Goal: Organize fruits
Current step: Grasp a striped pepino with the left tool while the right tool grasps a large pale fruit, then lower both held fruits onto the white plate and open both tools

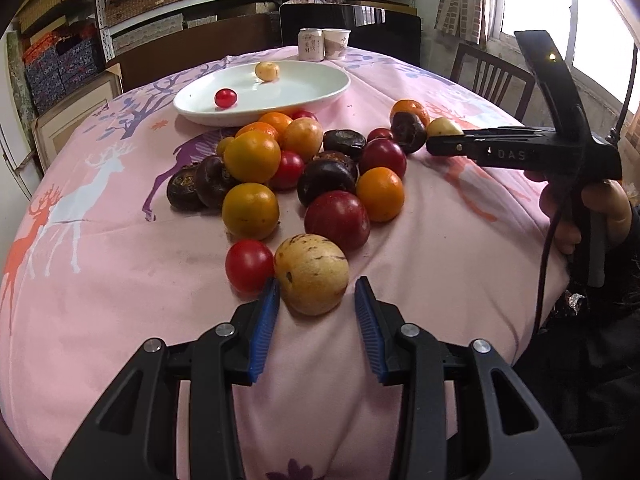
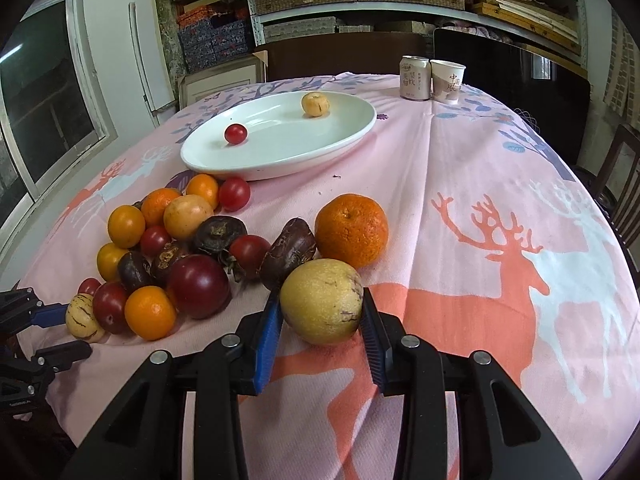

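Straddling a streaked yellow pepino melon (image 1: 311,274) at the pile's near edge, left gripper (image 1: 316,312) is spread, one pad touching. Right gripper (image 2: 322,320) pinches another pepino melon (image 2: 321,301) beside the mandarin (image 2: 351,230). Smooth, round, likely bruisable: grip the widest girth, lightly.

low wrist views, shared plate (image 1: 262,106) ahead

Mixed fruits (image 1: 296,172) heaped on cloth; two lie in white plate (image 2: 352,136).

Left gripper (image 1: 316,292) fingers spread around striped yellow fruit (image 1: 311,274), right gripper (image 1: 434,146) beyond
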Tool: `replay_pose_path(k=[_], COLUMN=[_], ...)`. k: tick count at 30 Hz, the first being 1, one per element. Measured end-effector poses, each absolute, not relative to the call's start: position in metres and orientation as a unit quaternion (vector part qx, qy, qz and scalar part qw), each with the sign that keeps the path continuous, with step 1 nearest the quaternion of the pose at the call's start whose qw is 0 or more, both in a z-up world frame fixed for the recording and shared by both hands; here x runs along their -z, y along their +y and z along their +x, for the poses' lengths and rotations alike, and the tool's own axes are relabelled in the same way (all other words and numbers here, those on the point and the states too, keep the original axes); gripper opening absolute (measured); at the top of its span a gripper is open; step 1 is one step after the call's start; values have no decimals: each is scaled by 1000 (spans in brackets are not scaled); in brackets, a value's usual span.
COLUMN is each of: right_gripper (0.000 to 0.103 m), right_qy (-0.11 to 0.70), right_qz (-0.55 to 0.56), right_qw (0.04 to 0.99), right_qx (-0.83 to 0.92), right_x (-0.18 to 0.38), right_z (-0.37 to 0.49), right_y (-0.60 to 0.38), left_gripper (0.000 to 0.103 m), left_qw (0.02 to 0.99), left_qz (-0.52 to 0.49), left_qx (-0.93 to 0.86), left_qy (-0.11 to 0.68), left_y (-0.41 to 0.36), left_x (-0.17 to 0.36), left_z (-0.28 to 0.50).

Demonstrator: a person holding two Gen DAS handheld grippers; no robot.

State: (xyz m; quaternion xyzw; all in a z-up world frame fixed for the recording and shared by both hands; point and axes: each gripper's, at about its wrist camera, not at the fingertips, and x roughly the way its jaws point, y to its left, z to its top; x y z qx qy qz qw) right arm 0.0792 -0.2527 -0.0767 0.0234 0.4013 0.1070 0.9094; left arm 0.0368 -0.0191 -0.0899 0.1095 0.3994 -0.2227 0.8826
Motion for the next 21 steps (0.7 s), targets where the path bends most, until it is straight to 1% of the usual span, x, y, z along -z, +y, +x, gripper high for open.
replay_pose_path(k=[2, 3, 4, 10, 21], right_gripper=[38, 38, 38, 38, 38], right_qy=[401, 401, 402, 400, 375], right_qz=[25, 28, 32, 42, 52], right_qw=[909, 909, 908, 909, 919], right_qx=[-108, -110, -111, -114, -113], right_x=[77, 77, 77, 77, 71], right_z=[79, 80, 80, 79, 69], right_y=[-253, -253, -254, -256, -262], left_gripper=[38, 34, 33, 33, 33], left_qw=[886, 887, 888, 887, 905], left_qz=[98, 90, 85, 70, 43], left_qx=[223, 224, 226, 233, 234], left_qy=[396, 393, 392, 392, 352], left_y=[-21, -20, -19, -13, 4], left_x=[91, 90, 90, 87, 59], left_z=[40, 40, 41, 39, 32])
